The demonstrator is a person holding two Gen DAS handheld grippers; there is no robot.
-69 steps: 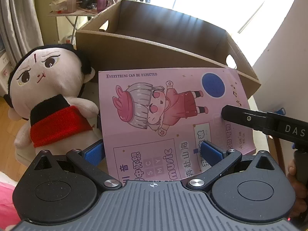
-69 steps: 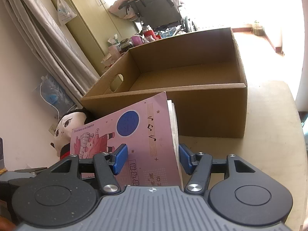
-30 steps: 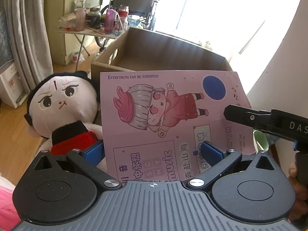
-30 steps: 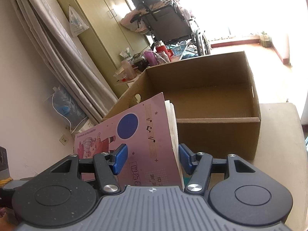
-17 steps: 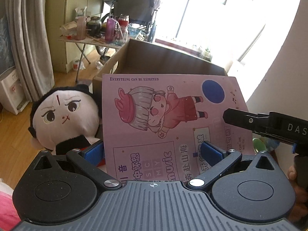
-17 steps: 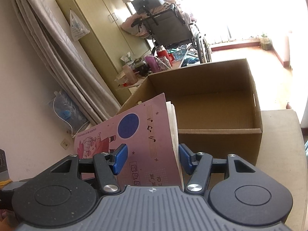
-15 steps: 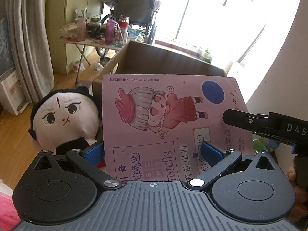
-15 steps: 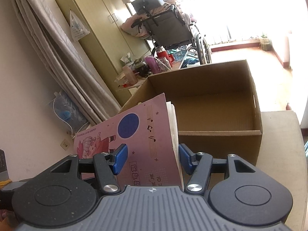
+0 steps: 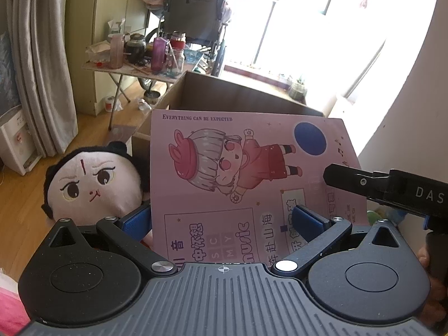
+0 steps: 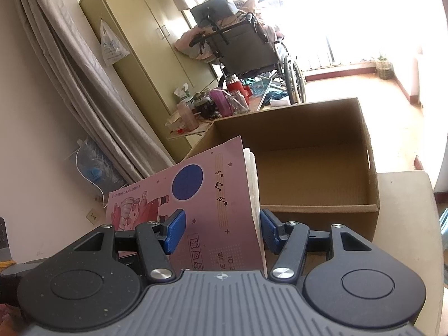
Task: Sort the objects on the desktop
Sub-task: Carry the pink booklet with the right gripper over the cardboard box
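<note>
Pink booklet (image 9: 252, 173): held in the air in front of the cardboard box (image 10: 313, 151), its cover with a cartoon girl and a blue circle turned toward the left wrist camera.

Left gripper (image 9: 224, 221): blue pads (image 9: 308, 219) set wide, the booklet's lower edge lying between them; whether the pads pressed on it could not be told.

Right gripper (image 10: 221, 228): blue pads (image 10: 175, 231) seen on either side of the booklet's spine edge, the loose white pages fanned toward the right pad; contact with the cover could not be confirmed. In the left wrist view its black finger (image 9: 361, 180) was seen laid across the booklet's right margin.

Cardboard box: open-topped, standing on the pale table (image 10: 403, 224), interior bare where visible.

Plush doll (image 9: 92, 184): black-haired, positioned left of the booklet, partly hidden behind it.

Background: folding side table with bottles and jars (image 9: 145, 53), wheelchair (image 10: 246, 47), curtain (image 9: 39, 64).
</note>
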